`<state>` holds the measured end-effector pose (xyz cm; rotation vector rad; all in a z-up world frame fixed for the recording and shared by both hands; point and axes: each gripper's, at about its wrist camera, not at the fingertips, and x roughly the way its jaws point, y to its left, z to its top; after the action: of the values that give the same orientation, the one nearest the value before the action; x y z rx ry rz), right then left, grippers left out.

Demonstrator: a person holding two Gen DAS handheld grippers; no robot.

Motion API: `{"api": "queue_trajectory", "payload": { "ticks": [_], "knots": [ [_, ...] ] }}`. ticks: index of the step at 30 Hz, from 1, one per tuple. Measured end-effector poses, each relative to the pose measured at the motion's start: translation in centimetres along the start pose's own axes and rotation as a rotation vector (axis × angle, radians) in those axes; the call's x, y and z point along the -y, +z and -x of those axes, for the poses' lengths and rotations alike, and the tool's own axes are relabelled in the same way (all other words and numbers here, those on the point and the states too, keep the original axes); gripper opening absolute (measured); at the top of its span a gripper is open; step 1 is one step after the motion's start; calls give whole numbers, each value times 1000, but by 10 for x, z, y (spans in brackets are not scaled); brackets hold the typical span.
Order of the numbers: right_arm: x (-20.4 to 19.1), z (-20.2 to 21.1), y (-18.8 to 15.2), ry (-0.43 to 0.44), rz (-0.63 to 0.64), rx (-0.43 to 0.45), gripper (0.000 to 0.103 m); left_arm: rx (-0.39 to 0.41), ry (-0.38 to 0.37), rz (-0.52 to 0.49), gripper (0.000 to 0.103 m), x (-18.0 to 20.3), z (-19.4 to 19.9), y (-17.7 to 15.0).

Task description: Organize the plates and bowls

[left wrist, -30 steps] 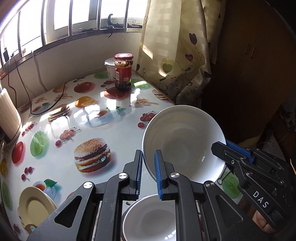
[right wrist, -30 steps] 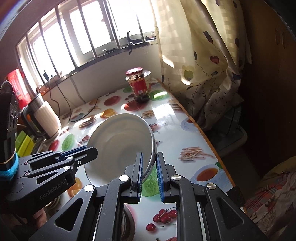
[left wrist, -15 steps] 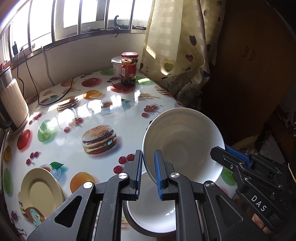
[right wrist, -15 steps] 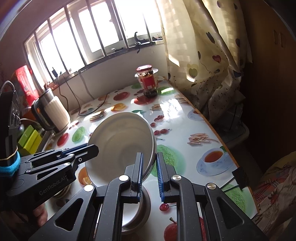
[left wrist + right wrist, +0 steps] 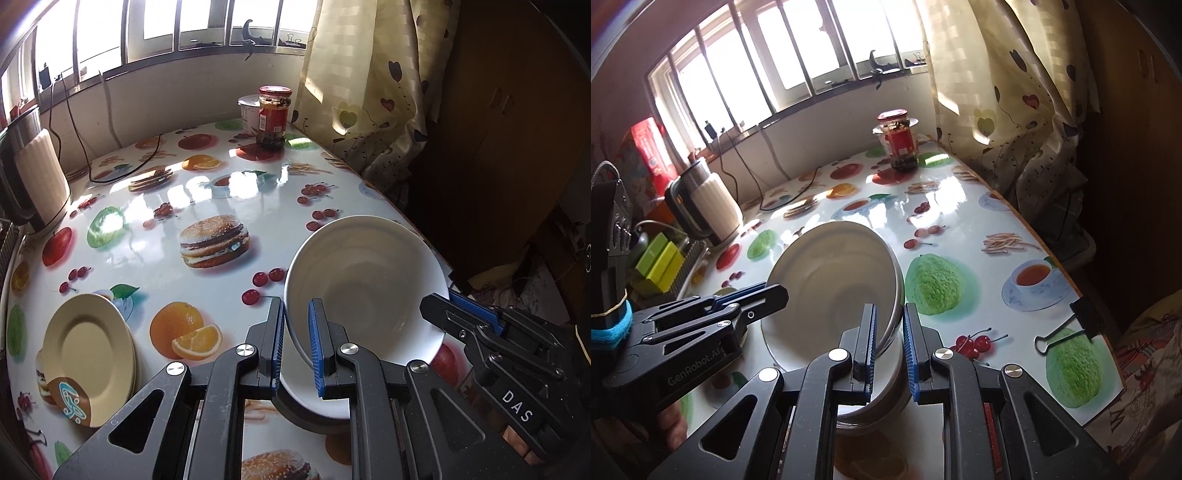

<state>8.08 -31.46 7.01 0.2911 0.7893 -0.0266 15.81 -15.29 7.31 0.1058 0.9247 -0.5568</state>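
A large white bowl [image 5: 365,280] is held tilted above the table, gripped on opposite rims by both grippers. My left gripper [image 5: 296,345] is shut on its near rim. My right gripper [image 5: 888,349] is shut on the other rim, and the bowl shows in the right wrist view [image 5: 831,284]. A second white bowl [image 5: 325,406] sits below it on the table, also in the right wrist view [image 5: 871,410]. Cream plates [image 5: 86,354] lie stacked at the table's front left.
The table [image 5: 155,273] has a glossy fruit-print cover. A red-lidded jar [image 5: 273,116] and a white tub stand at the back by the curtain. A kettle [image 5: 709,206] and a cable are at the left. A binder clip [image 5: 1067,328] lies near the right edge.
Both grippers have lifted the large bowl up and back from the table. The lower bowl stays on the table and more of the table and the plates have come into view.
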Motion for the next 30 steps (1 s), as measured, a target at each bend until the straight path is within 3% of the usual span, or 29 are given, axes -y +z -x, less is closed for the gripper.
{"api": "queue_trajectory", "payload": {
  "ticks": [30],
  "knots": [
    [-3, -22, -24, 0, -1, -95, 15, -69, 14, 48, 14, -7, -14, -21]
  ]
}}
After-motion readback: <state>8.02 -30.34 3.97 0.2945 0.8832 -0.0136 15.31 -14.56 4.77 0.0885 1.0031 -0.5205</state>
